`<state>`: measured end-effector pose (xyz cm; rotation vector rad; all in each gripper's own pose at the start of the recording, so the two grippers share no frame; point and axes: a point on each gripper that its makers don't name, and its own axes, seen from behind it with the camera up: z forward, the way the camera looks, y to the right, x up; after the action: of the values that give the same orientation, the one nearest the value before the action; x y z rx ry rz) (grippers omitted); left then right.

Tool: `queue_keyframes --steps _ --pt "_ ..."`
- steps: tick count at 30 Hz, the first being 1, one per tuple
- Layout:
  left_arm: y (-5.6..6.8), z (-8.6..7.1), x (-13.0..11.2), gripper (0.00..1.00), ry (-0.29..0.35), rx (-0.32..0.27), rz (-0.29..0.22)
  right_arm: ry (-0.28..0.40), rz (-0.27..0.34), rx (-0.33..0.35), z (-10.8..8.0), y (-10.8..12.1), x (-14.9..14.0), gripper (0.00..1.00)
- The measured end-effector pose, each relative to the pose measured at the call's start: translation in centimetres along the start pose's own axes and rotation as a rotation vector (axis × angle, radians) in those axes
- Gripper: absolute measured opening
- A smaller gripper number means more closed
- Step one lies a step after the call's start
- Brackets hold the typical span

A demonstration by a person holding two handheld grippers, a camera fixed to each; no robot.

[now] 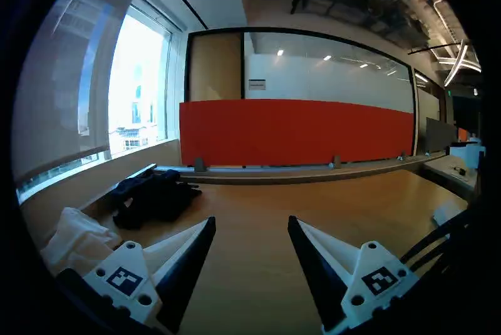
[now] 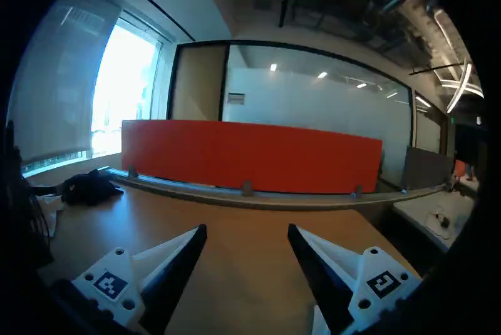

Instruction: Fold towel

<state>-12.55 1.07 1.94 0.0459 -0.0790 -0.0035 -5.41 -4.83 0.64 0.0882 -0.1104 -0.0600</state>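
Left tongs (image 1: 250, 219) and right tongs (image 2: 246, 227) held open, empty. White cloth (image 1: 75, 238) crumpled at window-side tabletop (image 1: 263, 203) edge; long axis indeterminate.

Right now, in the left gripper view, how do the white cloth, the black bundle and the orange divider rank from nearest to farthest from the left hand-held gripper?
1. White cloth: low on the left, beside the left hand-held gripper.
2. Black bundle: also left, farther along the desk.
3. Orange divider: straight ahead, along the desk's far edge.
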Motion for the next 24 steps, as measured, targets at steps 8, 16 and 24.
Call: queue_keyframes --steps 8,16,24 --pt "-1.0 0.3 -1.4 0.85 0.042 0.015 -0.015 0.008 -0.018 -0.014 0.1 -0.3 -0.3 1.00" --pt "-1.7 0.6 -3.6 0.85 0.059 0.014 -0.017 0.018 -0.006 -0.029 0.2 -0.2 -0.8 1.00" --pt "-2.3 1.4 -5.0 0.85 0.087 0.011 -0.004 0.022 -0.013 -0.049 0.5 0.2 -1.9 1.00"
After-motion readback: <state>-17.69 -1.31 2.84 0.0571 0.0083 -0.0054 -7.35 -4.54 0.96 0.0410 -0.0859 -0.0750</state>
